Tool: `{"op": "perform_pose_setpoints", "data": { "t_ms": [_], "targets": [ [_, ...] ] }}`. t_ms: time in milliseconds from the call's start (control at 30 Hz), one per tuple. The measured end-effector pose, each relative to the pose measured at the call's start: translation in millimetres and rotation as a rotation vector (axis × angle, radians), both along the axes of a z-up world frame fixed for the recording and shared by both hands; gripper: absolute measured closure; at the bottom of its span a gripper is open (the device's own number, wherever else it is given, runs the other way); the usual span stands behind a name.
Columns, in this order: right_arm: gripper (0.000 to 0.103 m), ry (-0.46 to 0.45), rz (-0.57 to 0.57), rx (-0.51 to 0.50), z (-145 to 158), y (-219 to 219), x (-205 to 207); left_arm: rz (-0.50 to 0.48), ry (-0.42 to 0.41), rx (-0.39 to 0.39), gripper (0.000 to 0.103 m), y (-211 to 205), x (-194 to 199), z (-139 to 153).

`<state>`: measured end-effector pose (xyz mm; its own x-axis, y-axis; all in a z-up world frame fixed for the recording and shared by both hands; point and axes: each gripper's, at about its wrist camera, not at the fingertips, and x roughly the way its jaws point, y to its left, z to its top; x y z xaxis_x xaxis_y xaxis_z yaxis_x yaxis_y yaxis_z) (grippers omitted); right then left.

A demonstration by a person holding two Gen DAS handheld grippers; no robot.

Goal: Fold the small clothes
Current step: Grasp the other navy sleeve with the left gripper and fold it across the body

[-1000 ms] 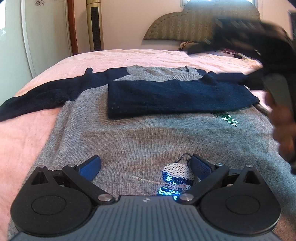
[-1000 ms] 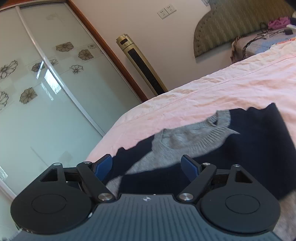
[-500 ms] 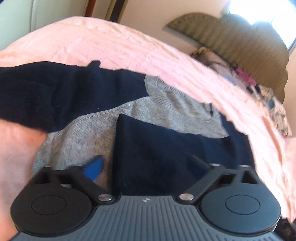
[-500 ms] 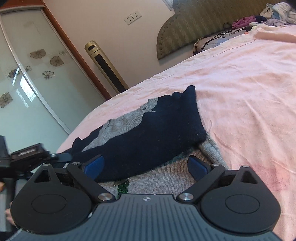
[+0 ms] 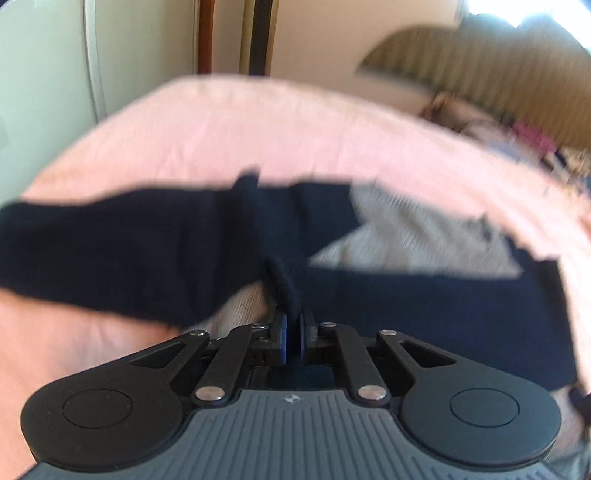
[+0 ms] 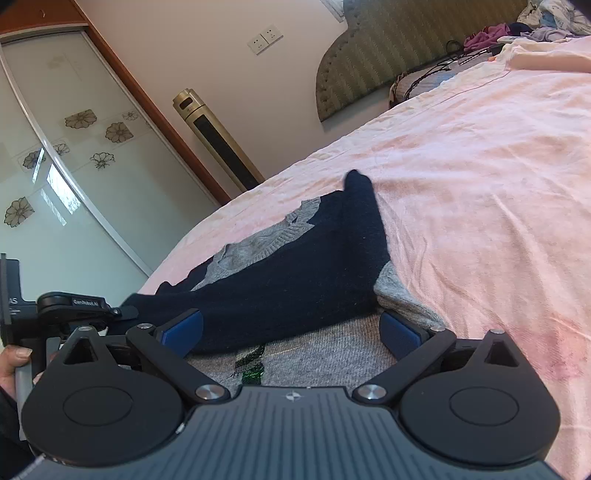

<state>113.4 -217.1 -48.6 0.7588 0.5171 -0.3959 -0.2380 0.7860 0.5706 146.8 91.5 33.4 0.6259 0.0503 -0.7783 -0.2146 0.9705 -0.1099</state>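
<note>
A grey sweater (image 6: 325,350) with navy sleeves lies flat on the pink bed (image 6: 480,192). Its right navy sleeve (image 6: 295,280) is folded across the chest. In the left wrist view my left gripper (image 5: 293,325) is shut on a pinch of the left navy sleeve (image 5: 122,251), near the armpit; the grey collar (image 5: 417,236) lies beyond. The view is blurred. My right gripper (image 6: 291,328) is open and empty, low over the grey body by the folded sleeve's edge. The left gripper (image 6: 70,306) shows at the left of the right wrist view.
A padded headboard (image 6: 388,48) with loose clothes (image 6: 535,26) is at the far end of the bed. A gold tower fan (image 6: 218,136) and a sliding glass wardrobe door (image 6: 66,177) stand beyond the bed's left side.
My left gripper moved from the sweater's hem up to the left sleeve and shut on it. My right gripper swung round and lowered towards the folded right sleeve, still open.
</note>
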Motion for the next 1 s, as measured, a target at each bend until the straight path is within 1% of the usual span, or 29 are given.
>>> {"op": "perform_pose_setpoints", "data": {
  "t_ms": [67, 100, 133, 167, 200, 233, 267, 300, 333, 367, 400, 433, 467, 500, 533, 567, 600, 633, 667, 700, 733, 800, 833, 867, 933, 967, 1000],
  "targets": [
    [0.002, 0.008, 0.014, -0.042, 6.8, 5.9, -2.8, 0.009, -0.047, 0.003, 0.093, 2.1, -19.9, 2.0],
    [0.002, 0.009, 0.044, -0.062, 12.9, 9.9, -5.1, 0.014, -0.057, 0.007, 0.088, 3.6, -29.7, 6.1],
    [0.002, -0.002, 0.090, -0.059, 21.5, 12.5, -8.3, 0.023, -0.071, 0.009, 0.083, 5.4, -40.3, 10.3],
    [0.003, -0.033, 0.114, -0.043, 31.4, 12.3, -11.2, 0.032, -0.097, 0.017, 0.080, 6.7, -50.6, 14.8],
    [0.003, -0.072, 0.117, -0.038, 41.7, 11.1, -11.4, 0.036, -0.130, 0.039, 0.076, 5.6, -59.9, 19.1],
    [0.002, -0.113, 0.102, -0.059, 53.4, 9.0, -6.4, 0.036, -0.160, 0.070, 0.069, 2.7, -66.4, 22.9],
    [0.000, -0.135, 0.085, -0.089, 61.4, 7.5, 3.4, 0.032, -0.185, 0.101, 0.063, -2.1, -69.8, 25.9],
    [0.000, -0.141, 0.058, -0.146, 67.4, 5.9, 22.1, 0.014, -0.206, 0.125, 0.047, -8.0, -69.7, 27.6],
    [0.000, -0.125, 0.022, -0.214, 68.6, 6.6, 43.2, -0.010, -0.220, 0.146, 0.031, -15.2, -67.2, 27.9],
    [0.002, -0.091, -0.010, -0.274, 66.0, 7.7, 66.3, -0.024, -0.234, 0.164, 0.028, -24.6, -59.3, 25.5],
    [0.010, -0.034, -0.041, -0.333, 59.6, 8.8, 93.7, -0.033, -0.250, 0.174, 0.028, -30.3, -56.2, 23.5],
    [0.016, 0.023, -0.054, -0.373, 52.4, 11.4, 115.5, -0.052, -0.249, 0.177, 0.028, -35.4, -51.3, 19.5],
    [0.027, 0.079, -0.044, -0.400, 43.0, 14.5, 135.5, -0.073, -0.234, 0.173, 0.028, -39.1, -45.7, 14.8],
    [0.037, 0.137, -0.021, -0.406, 30.3, 17.1, 152.2, -0.086, -0.212, 0.168, 0.028, -41.4, -39.6, 9.6],
    [0.038, 0.131, -0.011, -0.405, 24.4, 19.5, 158.6, -0.095, -0.188, 0.164, 0.028, -43.7, -34.7, 4.5],
    [0.043, 0.112, 0.014, -0.424, 22.7, 24.3, 160.8, -0.098, -0.169, 0.158, 0.028, -45.0, -31.7, 0.6],
    [0.062, 0.105, 0.028, -0.447, 22.1, 28.1, 162.2, -0.100, -0.160, 0.145, 0.028, -44.6, -30.4, -1.8],
    [0.086, 0.121, 0.054, -0.443, 22.9, 27.5, 165.3, -0.107, -0.163, 0.125, 0.028, -42.9, -30.3, -2.6],
    [0.091, 0.131, 0.067, -0.415, 25.6, 22.9, 166.4, -0.117, -0.166, 0.100, 0.028, -41.5, -31.2, -4.5],
    [0.092, 0.136, 0.059, -0.395, 26.2, 14.2, 169.5, -0.133, -0.147, 0.079, 0.028, -40.4, -28.6, -7.9],
    [0.092, 0.156, 0.031, -0.379, 23.2, 3.2, 173.0, -0.145, -0.096, 0.060, 0.024, -39.6, -23.7, -15.2],
    [0.095, 0.160, 0.012, -0.328, 15.9, -8.8, 171.8, -0.144, -0.112, 0.082, 0.014, -39.1, -21.1, -22.6],
    [0.095, 0.148, 0.009, -0.334, 14.9, -6.3, 169.2, -0.145, -0.118, 0.091, 0.011, -39.2, -20.6, -23.8],
    [0.094, 0.129, 0.010, -0.357, 15.3, 0.5, 164.4, -0.143, -0.113, 0.089, 0.011, -38.7, -19.6, -23.3],
    [0.087, 0.109, 0.007, -0.393, 17.2, 10.6, 158.6, -0.133, -0.097, 0.085, 0.011, -36.7, -21.7, -18.5],
    [0.074, 0.104, -0.007, -0.403, 21.1, 12.6, 156.1, -0.115, -0.100, 0.083, 0.012, -33.9, -26.1, -14.9],
    [0.055, 0.089, -0.025, -0.409, 25.8, 14.8, 152.1, -0.091, -0.116, 0.079, 0.012, -28.9, -33.6, -10.0]
  ]
}}
